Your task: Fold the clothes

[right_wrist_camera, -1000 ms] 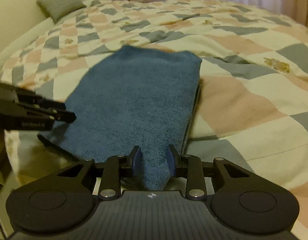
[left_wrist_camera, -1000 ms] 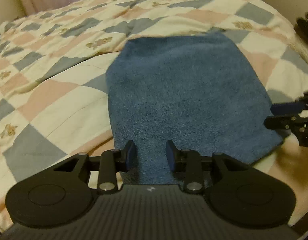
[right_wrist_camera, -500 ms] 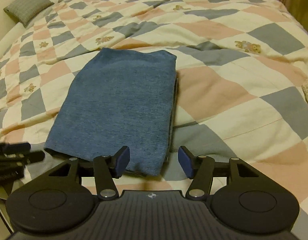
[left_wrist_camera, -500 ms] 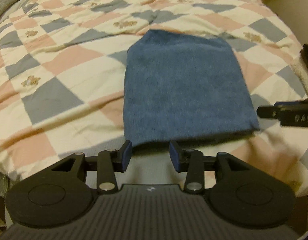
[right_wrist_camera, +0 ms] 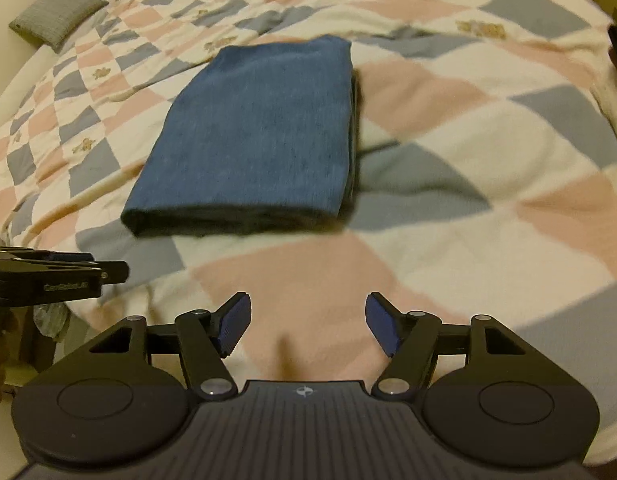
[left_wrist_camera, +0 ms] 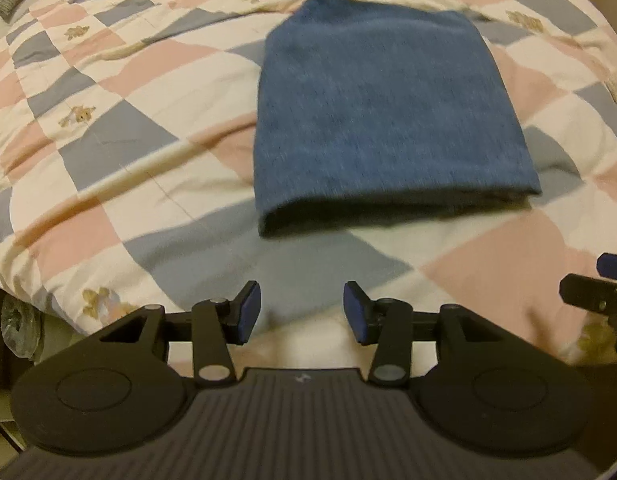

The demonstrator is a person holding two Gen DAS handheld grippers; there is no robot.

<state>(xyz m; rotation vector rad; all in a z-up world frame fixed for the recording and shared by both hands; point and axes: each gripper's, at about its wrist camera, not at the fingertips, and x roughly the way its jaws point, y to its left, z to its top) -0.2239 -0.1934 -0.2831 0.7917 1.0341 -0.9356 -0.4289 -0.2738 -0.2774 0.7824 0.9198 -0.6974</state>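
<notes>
The folded blue garment [left_wrist_camera: 388, 116] lies flat on the checked quilt [left_wrist_camera: 120, 80] of the bed, near the bed's front edge, as a neat rectangle with a thick folded edge facing both cameras; the fabric type and the number of layers cannot be told. The left hand-held gripper [left_wrist_camera: 302, 312] hangs over the quilt just short of that edge, its jaws spread and holding nothing. The right hand-held gripper [right_wrist_camera: 308, 324] is likewise released and empty, apart from the cloth. Judgement: the folding looks complete or close to it, so the remaining risk is disturbance. If either tool re-enters low, a fingertip could catch the thick front edge and drag the top layer, opening the fold. In the right wrist view the right side shows stacked edges slightly offset, so a pinch there might take only 1 layer and peel it. The quilt is soft and rumpled; pressing on it beside the garment could tilt or skew the stack. The 2 tools sit close together at the near edge, so a careless sweep could knock them into each other. A grey cushion [right_wrist_camera: 52, 20] lies well apart and poses no concern.
</notes>
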